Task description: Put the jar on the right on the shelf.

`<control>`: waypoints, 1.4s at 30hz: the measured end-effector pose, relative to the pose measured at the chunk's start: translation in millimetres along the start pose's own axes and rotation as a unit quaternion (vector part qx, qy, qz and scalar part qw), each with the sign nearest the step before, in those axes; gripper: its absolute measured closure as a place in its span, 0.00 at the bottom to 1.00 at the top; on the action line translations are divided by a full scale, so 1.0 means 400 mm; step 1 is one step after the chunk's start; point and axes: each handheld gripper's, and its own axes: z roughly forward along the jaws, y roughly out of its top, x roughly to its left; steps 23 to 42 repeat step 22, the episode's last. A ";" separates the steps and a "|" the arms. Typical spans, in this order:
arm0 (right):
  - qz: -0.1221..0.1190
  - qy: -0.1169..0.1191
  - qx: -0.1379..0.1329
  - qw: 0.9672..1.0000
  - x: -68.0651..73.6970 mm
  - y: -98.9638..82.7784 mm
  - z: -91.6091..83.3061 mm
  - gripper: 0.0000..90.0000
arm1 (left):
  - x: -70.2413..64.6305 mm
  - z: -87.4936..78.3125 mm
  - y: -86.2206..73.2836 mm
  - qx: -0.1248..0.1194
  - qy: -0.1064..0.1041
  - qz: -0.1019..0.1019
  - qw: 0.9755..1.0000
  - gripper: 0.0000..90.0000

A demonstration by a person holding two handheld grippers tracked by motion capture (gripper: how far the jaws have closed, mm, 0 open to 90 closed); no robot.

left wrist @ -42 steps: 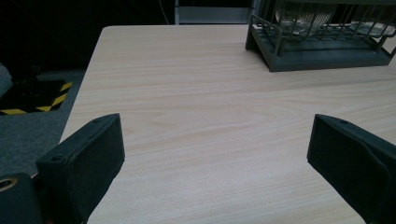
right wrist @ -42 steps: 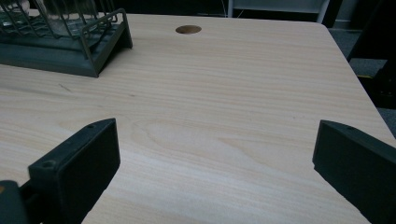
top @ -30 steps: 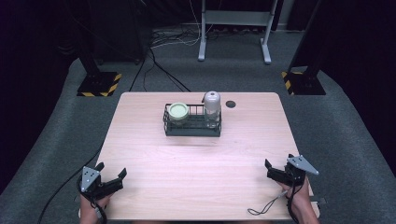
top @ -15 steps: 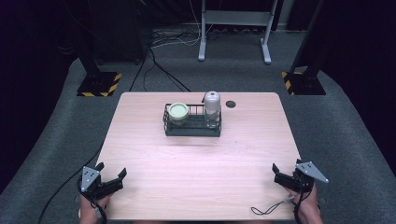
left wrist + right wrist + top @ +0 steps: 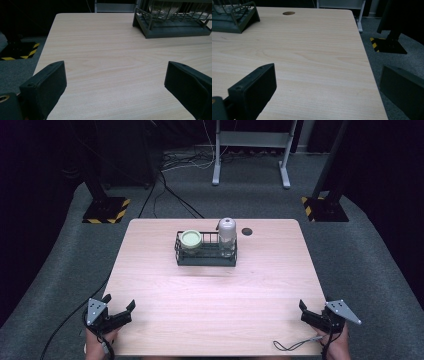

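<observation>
Resting at the near corners of the worktop (image 5: 215, 290), both tools sit idle and well apart from the wire rack (image 5: 205, 256), the landmark for everything else. The left gripper (image 5: 119, 312) lies toward the rack's near-left with its jaws spread wide and nothing between them; the right gripper (image 5: 306, 312) lies toward its near-right, jaws likewise spread and empty, at the worktop's right edge.

The rack stands upright toward the far side of the worktop, just in front of a small round hole (image 5: 246, 231). It holds two things. At its left end sits a pale green bowl (image 5: 191, 239), mouth up; whether anything is in it cannot be told. At its right end a clear jar with a grey domed lid (image 5: 227, 236) stands upright, rising above the rack's rim.

My judgement is that the jar is the likelier thing to lift: probably glass, so stiff, smooth, slippery and breakable. A grip across its body just below the lid, above the rack's wires, looks safest. The bowl seems light but awkward, best pinched at its rim. The rack itself looks rigid, and its top wire offers a hold.
</observation>
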 end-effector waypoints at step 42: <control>0.029 -0.004 -0.001 1.000 -0.015 -0.008 -0.005 0.00 | 0.004 0.005 0.002 0.008 -0.001 -0.006 1.000 0.04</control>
